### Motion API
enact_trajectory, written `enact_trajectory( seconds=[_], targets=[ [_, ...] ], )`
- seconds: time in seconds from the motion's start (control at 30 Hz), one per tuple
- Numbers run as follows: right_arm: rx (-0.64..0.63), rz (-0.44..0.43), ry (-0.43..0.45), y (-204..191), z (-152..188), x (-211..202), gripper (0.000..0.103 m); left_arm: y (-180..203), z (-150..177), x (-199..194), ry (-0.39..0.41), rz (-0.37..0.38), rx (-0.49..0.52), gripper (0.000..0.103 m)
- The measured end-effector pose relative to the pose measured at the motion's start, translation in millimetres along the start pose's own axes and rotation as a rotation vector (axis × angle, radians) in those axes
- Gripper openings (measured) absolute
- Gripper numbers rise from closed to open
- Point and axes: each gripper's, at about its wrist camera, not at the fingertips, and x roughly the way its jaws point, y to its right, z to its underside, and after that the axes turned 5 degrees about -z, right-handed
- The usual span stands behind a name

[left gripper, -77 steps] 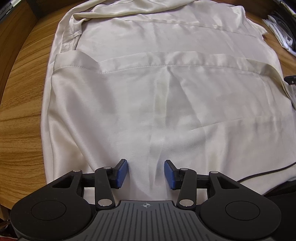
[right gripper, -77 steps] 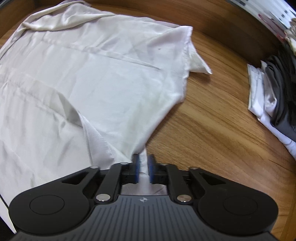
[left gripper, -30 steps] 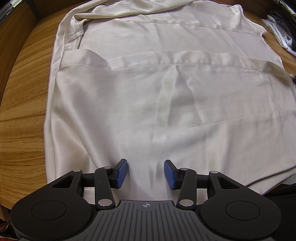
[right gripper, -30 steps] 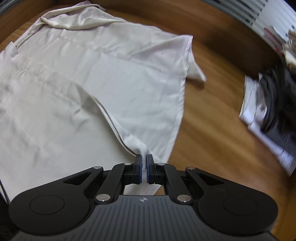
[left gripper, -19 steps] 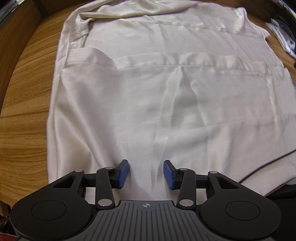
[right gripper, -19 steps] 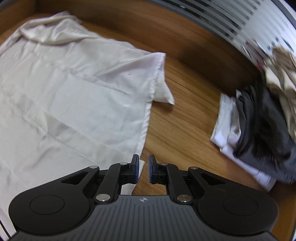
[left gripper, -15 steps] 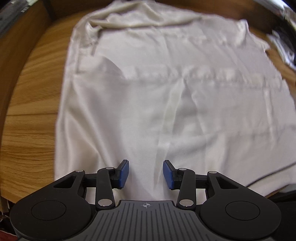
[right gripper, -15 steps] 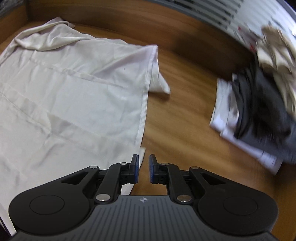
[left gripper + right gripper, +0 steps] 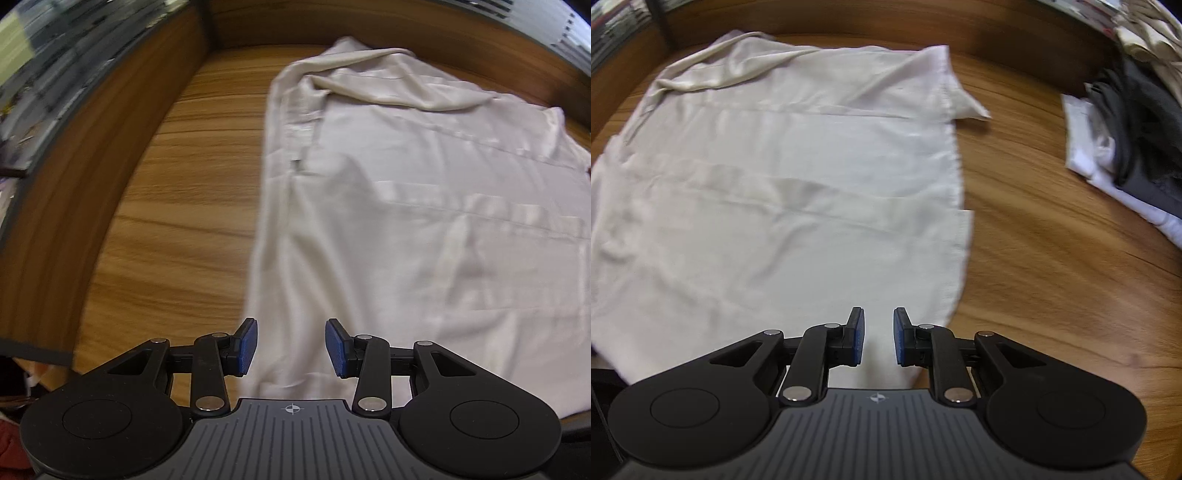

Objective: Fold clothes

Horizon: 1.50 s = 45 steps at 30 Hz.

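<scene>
We see 1 cream garment [image 9: 424, 229] spread flat on the wooden worktop [image 9: 177, 206], partly folded, with several hems or fold lines running across it. Its far end is bunched into a loose roll near the worktop's back wall.

Left gripper [image 9: 291, 347]: jaws spread, blue pads well apart, nothing pinched. In the left wrist view the garment's left edge runs down under the gap between the pads; the cloth lies below them, not between them as a grip. Most of the garment sits ahead and to the right of these jaws, bare wood to the left.

Right gripper [image 9: 878, 336]: jaws opening, a narrow gap between the pads, nothing pressed by them. In the right wrist view the garment's near right corner lies under and just ahead of the gap, and the curved right edge runs away from the jaws up the frame. Most of the garment [image 9: 783, 192] sits ahead and to the left. A small flap [image 9: 971, 107] pokes out past the far right edge onto the wood.

Both views are motion-blurred, so we cannot tell whether either set of pads touches the cloth.

Well apart on the right, a pile of other clothes [image 9: 1126, 147], white, grey and beige, sits on the worktop.
</scene>
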Motion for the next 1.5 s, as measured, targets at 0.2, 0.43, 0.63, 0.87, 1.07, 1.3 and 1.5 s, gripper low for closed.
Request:
enact_trajectory(
  seconds=[0.2,0.43,0.63,0.87,1.07,1.3,1.5],
  targets=[
    [-0.03,-0.05,-0.007,-45.1,3.5,-6.0,0.02,-26.8,2.8,7.0,0.001,0.056,0.013,0.043],
    [0.035,-0.085,0.005,-112.7,10.2,-5.5,0.021,-26.7,3.6,17.2,0.031,0.259,0.14,0.044],
    [0.103,-0.064,0.044,-185.5,6.2,2.8,0.021,-23.1,-8.9,43.7,0.065,0.3,0.173,0.044],
    [0.093,-0.092,0.117,-270.2,-24.9,9.7,0.021,-21.1,-16.4,55.1,0.098,0.437,0.269,0.006],
    [0.107,-0.181,0.162,-318.3,-70.2,16.6,0.024,-11.3,-15.4,46.6,0.142,0.565,0.351,0.004],
    [0.022,-0.238,0.115,-362.3,-115.5,50.1,0.04,3.7,-13.3,46.3,0.145,0.6,0.399,0.005],
    [-0.01,-0.267,0.027,-381.1,-139.6,96.4,0.042,7.2,-12.2,49.6,0.132,0.61,0.389,0.005]
  ],
)
